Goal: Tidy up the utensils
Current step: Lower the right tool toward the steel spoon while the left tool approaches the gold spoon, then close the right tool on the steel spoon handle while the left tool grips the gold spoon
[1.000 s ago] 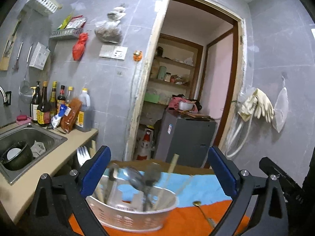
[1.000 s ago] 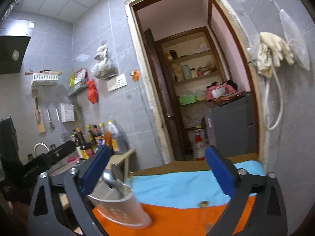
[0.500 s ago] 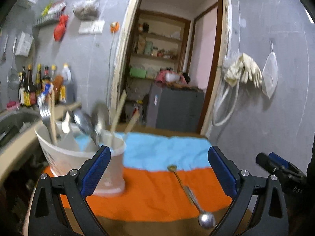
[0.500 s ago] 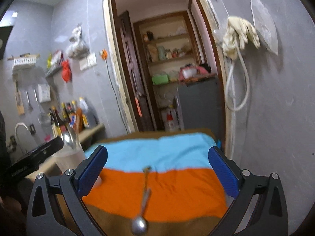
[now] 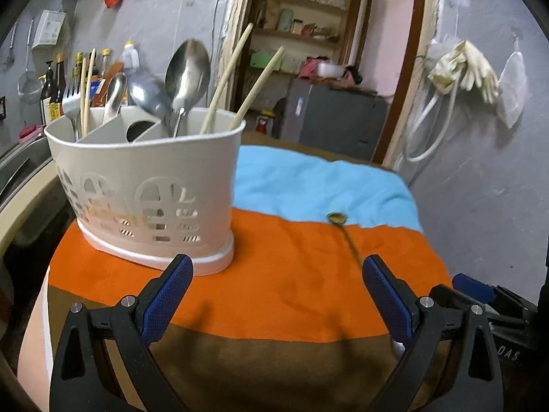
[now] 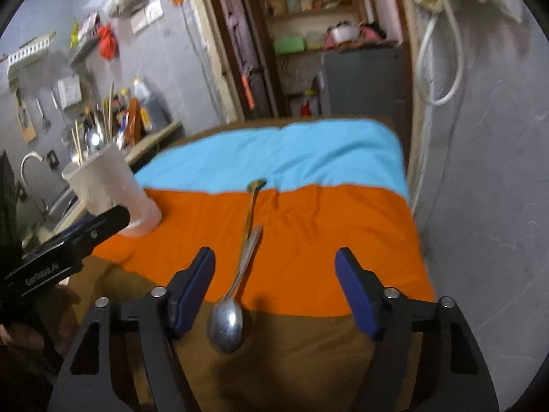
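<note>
A: Where's the spoon (image 6: 236,285)?
B: Flat on the striped cloth (image 6: 308,233) covering the worktop, well right of the caddy (image 5: 147,185). Bowl toward the camera on the brown band, handle running away across the orange band, tip at the edge of the blue one.
A: Look of it?
B: Plain steel, oval bowl facing up, long thin handle. Far end looks brassy/tarnished with a small round tip (motion blur, can't confirm finish).
A: Right tool (image 6: 274,288)?
B: Jaws closing, roughly two-thirds apart. The spoon lies between them, nearer the left blue pad (image 6: 194,288). Pads not pressing on it — nothing gripped.
A: Left tool (image 5: 276,295)?
B: Wide apart, nothing in it, over the orange/brown bands just in front of the caddy. In its own view the spoon handle runs behind its right finger.
A: Caddy contents?
B: White plastic, perforated lower wall, divided into compartments. Upright inside: fork (image 5: 70,103), several spoons including one large one (image 5: 187,72), wooden chopsticks (image 5: 226,75) leaning right. It stands on the orange band at the cloth's left edge, next to the sink counter.
</note>
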Available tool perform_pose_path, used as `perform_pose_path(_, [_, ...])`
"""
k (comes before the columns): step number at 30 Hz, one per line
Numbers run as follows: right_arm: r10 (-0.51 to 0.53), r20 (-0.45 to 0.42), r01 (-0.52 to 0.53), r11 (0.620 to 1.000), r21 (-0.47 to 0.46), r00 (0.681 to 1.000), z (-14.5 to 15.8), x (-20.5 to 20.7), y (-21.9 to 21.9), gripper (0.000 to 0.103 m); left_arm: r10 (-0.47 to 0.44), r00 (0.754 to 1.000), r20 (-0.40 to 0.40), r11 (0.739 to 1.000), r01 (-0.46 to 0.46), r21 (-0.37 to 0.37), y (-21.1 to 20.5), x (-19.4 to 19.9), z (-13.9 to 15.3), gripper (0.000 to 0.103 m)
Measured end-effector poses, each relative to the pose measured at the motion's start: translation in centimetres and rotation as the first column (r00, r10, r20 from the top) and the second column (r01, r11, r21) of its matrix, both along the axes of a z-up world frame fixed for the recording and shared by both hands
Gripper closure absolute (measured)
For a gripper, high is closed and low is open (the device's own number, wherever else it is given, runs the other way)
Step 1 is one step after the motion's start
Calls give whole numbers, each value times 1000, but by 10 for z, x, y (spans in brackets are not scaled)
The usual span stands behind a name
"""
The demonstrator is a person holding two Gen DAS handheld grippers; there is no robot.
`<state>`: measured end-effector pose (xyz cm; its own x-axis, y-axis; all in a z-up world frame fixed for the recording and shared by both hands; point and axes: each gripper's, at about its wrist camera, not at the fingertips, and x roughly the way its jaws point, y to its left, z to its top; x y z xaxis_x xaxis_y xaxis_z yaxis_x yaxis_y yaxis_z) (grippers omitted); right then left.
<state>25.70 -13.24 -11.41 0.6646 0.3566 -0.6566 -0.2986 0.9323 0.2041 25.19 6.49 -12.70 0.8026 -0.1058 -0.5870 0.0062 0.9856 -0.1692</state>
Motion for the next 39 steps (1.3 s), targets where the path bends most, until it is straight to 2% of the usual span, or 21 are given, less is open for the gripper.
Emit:
perform_pose_path(7, [65,-127,-68,997,-22,990,-24,12,18,56,-9,998,-69,1000,9,-4,0,12,-15,7])
perform_pose_path(11, [64,-161,-72,997,-39,985,-31,18,24,61,-14,995,-96,1000,13,-3,-1,18,-19,7])
perform_pose_path(13, [37,-166,-49,996,-70,985,-31,21,26,74,-23,995,-101,1000,22,-3,-4,21,-19,7])
perform_pose_path(15, [14,-169,-29,996,-86,985,-30,23,26,81,-39,994,-100,999,39,-6,-7,25,-19,9])
perform_pose_path(19, [0,-157,-24,989,-147,988,-28,23,25,91,-89,990,-108,996,90,-3,-19,34,-18,20])
perform_pose_path(21, [-27,-156,-1,984,-179,987,-30,28,15,92,-114,987,-114,993,114,-11,-25,41,-20,22])
perform_pose_path(22, [-36,-166,9,987,-161,985,-32,33,7,92,-123,985,-120,992,122,-15,-28,45,-21,25])
perform_pose_path(26, [-43,-165,19,989,-147,985,-32,50,-7,93,-176,973,-149,984,170,-56,-40,67,-26,44])
perform_pose_path(30, [-32,-175,14,994,-106,984,-33,65,-12,95,-223,959,-175,973,209,-99,-51,90,-30,56])
perform_pose_path(32, [-30,-178,13,995,-94,984,-33,68,-12,95,-247,947,-206,967,228,-111,-56,102,-34,70])
perform_pose_path(34, [-27,-179,13,996,-83,983,-33,71,-12,95,-261,935,-241,964,241,-109,-61,113,-39,78])
perform_pose_path(39, [-23,-190,12,998,-59,982,-34,76,-13,96,-255,923,-289,965,226,-130,-63,131,-43,83])
